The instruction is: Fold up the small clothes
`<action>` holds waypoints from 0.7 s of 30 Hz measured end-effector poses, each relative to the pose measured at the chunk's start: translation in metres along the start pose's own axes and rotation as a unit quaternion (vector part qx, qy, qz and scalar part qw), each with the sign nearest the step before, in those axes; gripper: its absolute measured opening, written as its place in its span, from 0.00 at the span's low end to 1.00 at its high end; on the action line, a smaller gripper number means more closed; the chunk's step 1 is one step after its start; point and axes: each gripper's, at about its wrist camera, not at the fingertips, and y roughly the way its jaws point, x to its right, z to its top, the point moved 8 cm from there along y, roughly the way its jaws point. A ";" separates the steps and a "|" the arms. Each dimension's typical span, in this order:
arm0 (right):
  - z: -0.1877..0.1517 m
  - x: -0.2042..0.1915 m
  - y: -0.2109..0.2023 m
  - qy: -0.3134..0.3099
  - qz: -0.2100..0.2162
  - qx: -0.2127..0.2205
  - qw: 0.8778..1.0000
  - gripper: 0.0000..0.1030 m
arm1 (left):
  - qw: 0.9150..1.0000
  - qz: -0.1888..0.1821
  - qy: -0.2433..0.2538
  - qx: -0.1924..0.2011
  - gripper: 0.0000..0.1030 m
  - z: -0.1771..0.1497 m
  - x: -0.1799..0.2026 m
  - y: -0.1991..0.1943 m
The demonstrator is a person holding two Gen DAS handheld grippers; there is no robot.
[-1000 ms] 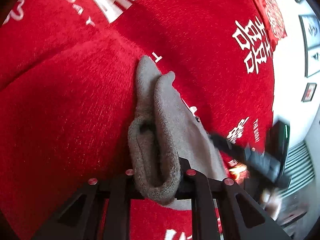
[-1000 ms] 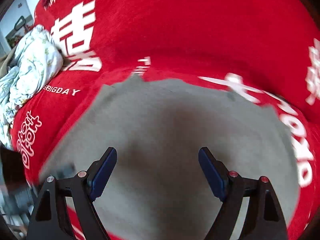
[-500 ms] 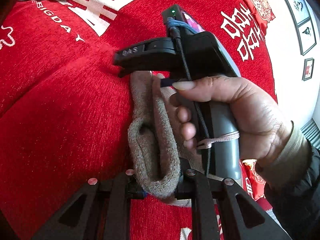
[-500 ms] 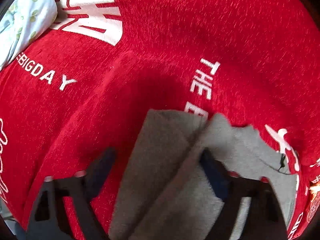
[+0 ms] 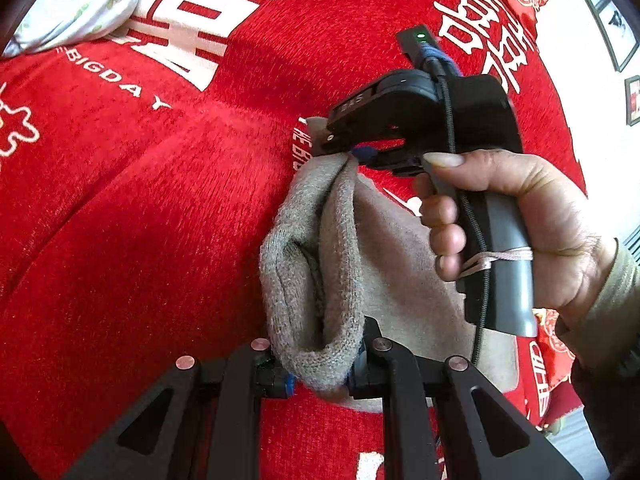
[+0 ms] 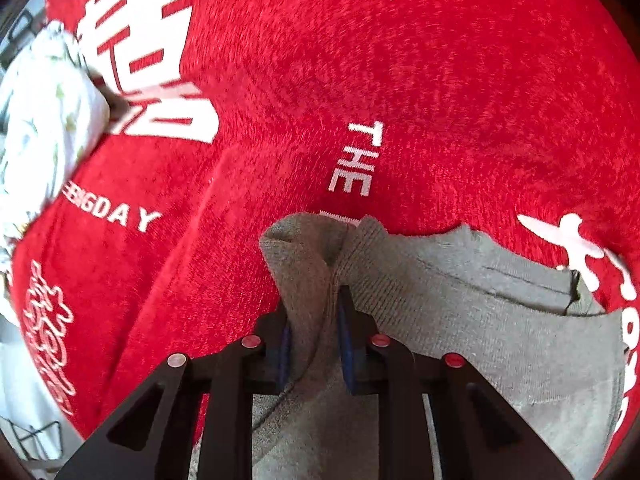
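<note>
Nearest, the left tool (image 5: 320, 376) is clamped on the grey garment's (image 5: 400, 280) bunched edge. Toward one o'clock, the right tool (image 6: 314, 344) is closing on its far edge, cloth between the pads. Judged mid-fold — next, both edges need carrying across the red blanket (image 5: 140, 240). At eleven o'clock, floral bedding (image 5: 80, 4) lies well apart — nothing obstructs.

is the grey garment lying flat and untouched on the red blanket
No: the left tool pinches one bunched end of the grey garment above the red blanket.

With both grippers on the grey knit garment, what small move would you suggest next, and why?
Probably let the right gripper finish closing, then lift its end. Its jaws are closing around a bunched fold of the grey knit garment, while the left gripper is shut on the other end over the red blanket.
</note>
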 end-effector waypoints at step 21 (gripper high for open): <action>-0.002 0.051 -0.044 0.066 0.104 -0.004 0.992 0.21 | 0.975 0.171 0.138 -0.016 0.18 -0.014 0.079 0.007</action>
